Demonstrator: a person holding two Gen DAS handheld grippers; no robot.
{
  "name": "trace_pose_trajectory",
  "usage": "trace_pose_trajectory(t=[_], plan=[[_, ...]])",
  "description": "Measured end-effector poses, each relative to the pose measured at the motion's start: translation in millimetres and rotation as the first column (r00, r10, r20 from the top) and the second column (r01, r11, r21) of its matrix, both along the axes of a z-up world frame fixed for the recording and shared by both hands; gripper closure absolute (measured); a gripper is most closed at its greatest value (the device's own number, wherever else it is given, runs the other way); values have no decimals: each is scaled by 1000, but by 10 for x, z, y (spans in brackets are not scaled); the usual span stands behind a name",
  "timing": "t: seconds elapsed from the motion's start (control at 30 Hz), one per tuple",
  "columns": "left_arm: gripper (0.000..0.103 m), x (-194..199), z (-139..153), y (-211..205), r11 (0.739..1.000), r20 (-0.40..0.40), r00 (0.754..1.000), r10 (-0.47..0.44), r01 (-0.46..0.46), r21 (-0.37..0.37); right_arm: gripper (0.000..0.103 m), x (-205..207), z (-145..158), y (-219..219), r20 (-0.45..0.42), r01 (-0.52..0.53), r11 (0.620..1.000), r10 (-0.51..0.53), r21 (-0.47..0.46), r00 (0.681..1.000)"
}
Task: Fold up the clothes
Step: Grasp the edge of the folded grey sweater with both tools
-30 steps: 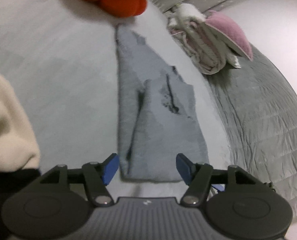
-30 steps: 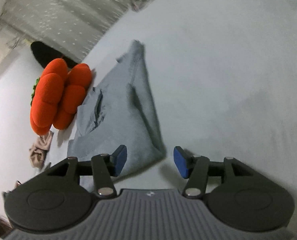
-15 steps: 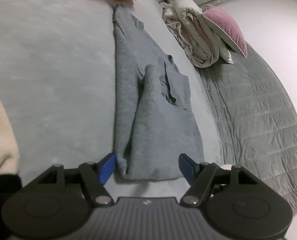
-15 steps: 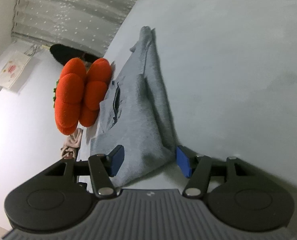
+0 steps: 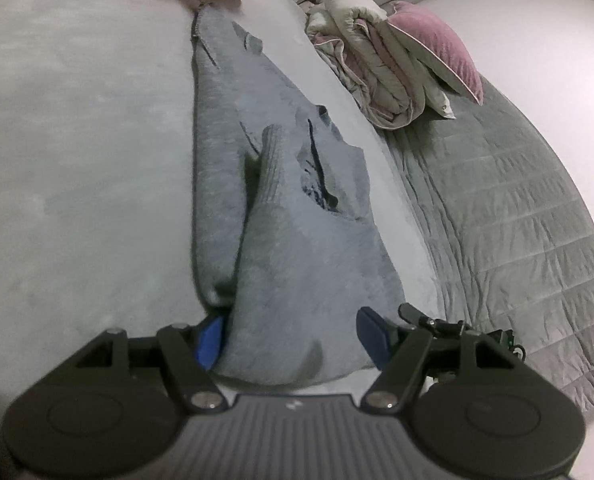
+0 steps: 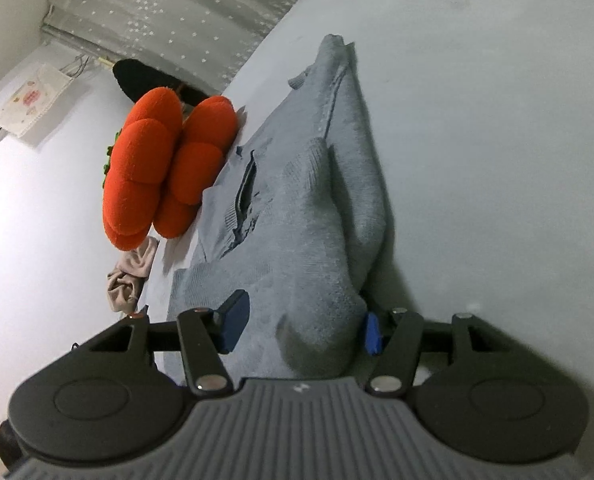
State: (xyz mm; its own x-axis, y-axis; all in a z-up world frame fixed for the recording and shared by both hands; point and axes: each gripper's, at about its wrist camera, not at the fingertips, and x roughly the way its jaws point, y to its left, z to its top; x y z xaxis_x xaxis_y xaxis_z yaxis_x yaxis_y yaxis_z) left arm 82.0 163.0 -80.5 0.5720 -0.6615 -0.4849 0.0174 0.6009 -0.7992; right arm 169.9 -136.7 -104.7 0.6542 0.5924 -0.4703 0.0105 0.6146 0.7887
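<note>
Both claws have closed in on the near end of the grey sweater [image 5: 297, 240], which now fills the gap between their blue pads; the jaws have just been narrowing. One bed [image 5: 77, 140] carries the garment, lying lengthwise in a long strip, probably ready for an end-over-end fold. One orange cushion [image 6: 161, 168] and one rolled duvet [image 5: 377, 76] sit beyond it. Left claw [image 5: 293, 334] and right claw [image 6: 301, 330] each stand partly open astride a corner of that end, likely to pinch it; neither clearly grips it yet.
</note>
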Motion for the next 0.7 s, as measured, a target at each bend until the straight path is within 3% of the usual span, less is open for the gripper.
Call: trace_pose_trajectory(t=[0.13,0.2,0.3,0.6,0.7], plan=[[45,-2,-34,-7,1000,8,1000,13,-13,-1,73,-1,-62,-41,-21,13,1000,-13,5,1000],[56,-12,-44,-16,1000,7,1000,23,-24,12,80,-11,-88,-57,-31,21,1000,-21,11,999],[79,-20,-80,-38,999,-6,999,45,-45,30,80,-37,-80,-70,-40,33,999,-31,27,999],[85,-250,-29,19,990,-64,991,119,-123,-65,82,-223,-11,-145,-89,98,981,-84,168,992],[86,-344,76,52,990,-74,990,123,-128,-67,82,-350,55,-151,-99,107,977,-90,186,991]])
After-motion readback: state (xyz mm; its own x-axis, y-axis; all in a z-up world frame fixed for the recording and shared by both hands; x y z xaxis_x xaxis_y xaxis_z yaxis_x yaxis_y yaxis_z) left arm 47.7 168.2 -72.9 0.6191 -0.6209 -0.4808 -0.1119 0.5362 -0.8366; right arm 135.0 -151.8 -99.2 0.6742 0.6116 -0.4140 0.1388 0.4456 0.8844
